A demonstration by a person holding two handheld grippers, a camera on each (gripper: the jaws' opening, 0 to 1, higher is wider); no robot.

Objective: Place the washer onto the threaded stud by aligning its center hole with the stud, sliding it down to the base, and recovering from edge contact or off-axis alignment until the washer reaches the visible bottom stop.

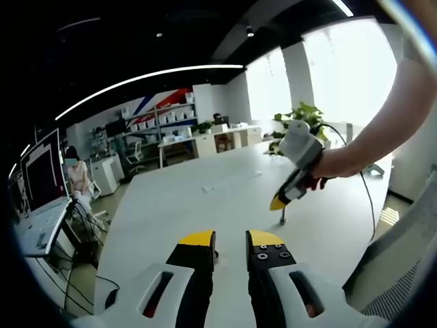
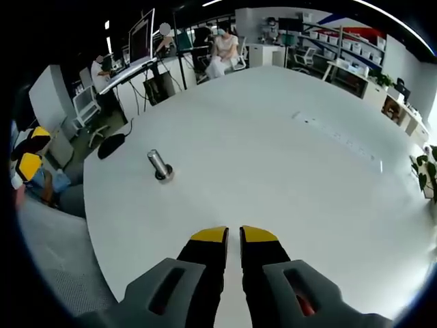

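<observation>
A: Risk first. We judge the main hazard to be off-axis entry: if a washer meets the threaded stud [image 2: 160,165] tilted, its edge could catch on the threads and it would hang short of the base. We cannot pick out a washer as a separate part anywhere; a darker ring shows at the foot of the stud, but we cannot tell whether that is the washer seated or the stud's own base.

B: Agreed. Jaws now, left to right. Left gripper [image 1: 231,238]: in its own view the yellow tips stand a narrow gap apart with nothing between them, hovering over the white table [image 1: 205,205], touching nothing that we can see.

A: Ahead and right of those jaws, the right gripper [image 1: 278,203] points down toward a small upright post on the table, its tip just above it. Too small to read those jaws there.

B: Right gripper view: right gripper's own tips sit a slim gap apart, empty. The stud stands upright, ahead and left of them, well apart. The left gripper shows at the far left edge.

A: Second risk: with both grippers empty, a misjudged approach could knock the stud.
</observation>
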